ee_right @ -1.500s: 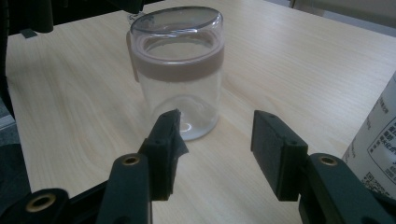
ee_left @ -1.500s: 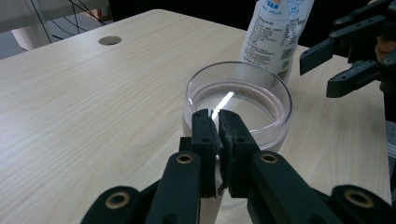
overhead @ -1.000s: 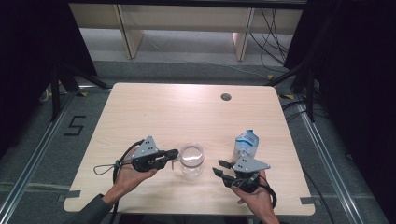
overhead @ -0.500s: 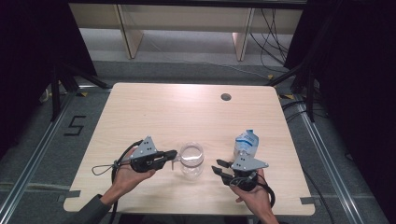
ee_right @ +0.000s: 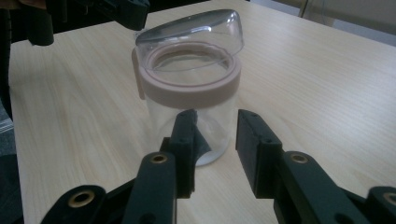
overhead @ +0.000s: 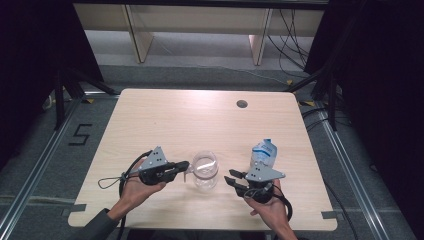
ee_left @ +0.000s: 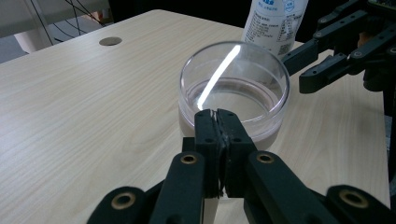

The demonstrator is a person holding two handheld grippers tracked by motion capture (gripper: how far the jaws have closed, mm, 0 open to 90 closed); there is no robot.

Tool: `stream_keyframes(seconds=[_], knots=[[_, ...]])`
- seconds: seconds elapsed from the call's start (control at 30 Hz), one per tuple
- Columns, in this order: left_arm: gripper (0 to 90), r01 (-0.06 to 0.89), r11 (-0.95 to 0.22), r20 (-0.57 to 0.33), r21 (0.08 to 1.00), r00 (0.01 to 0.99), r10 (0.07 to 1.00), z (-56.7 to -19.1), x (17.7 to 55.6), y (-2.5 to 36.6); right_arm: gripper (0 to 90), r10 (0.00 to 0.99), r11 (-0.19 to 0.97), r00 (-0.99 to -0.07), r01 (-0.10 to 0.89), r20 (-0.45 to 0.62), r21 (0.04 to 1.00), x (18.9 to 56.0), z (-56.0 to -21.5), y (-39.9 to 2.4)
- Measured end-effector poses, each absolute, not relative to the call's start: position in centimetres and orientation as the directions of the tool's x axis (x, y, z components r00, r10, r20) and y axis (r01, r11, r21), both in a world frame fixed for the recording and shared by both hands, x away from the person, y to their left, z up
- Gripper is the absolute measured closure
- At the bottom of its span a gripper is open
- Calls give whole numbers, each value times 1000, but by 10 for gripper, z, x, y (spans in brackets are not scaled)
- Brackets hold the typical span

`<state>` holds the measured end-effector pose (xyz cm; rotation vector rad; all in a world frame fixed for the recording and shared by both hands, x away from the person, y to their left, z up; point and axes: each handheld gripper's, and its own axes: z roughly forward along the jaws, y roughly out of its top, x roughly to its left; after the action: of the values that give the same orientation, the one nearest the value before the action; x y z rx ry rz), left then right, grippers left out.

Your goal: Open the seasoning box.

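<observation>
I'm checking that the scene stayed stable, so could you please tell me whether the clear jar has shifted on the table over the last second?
No. The clear jar sits at the same spot, in line below the table's round hole, as before.

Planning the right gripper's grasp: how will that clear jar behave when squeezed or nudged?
The clear jar looks rigid and smooth, so probably slippery between the pads. It appears empty, likely light and easily shoved. Its open lid sits to one side, so it may tip that way.
</observation>
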<state>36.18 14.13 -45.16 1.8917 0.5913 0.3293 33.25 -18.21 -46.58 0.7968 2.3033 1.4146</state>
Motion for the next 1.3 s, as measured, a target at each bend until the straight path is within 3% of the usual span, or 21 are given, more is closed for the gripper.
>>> stream_keyframes(seconds=[0.37,0.83,0.87,1.1,1.3], knots=[[870,246,-300,-48,922,840,540,-453,362,142,857,580,352,-814,233,-15,907,343,-462,-174],[857,244,-303,-49,921,845,533,-453,362,143,868,567,353,-824,232,-10,907,354,-454,-158],[850,247,-297,-54,922,844,534,-454,361,143,868,564,352,-825,199,-37,915,356,-454,-158],[615,244,-241,-80,939,839,538,-456,361,151,868,554,349,-832,209,-21,914,355,-450,-156],[482,263,-227,-101,938,832,546,-458,356,162,868,558,340,-828,168,-55,925,357,-443,-152]])
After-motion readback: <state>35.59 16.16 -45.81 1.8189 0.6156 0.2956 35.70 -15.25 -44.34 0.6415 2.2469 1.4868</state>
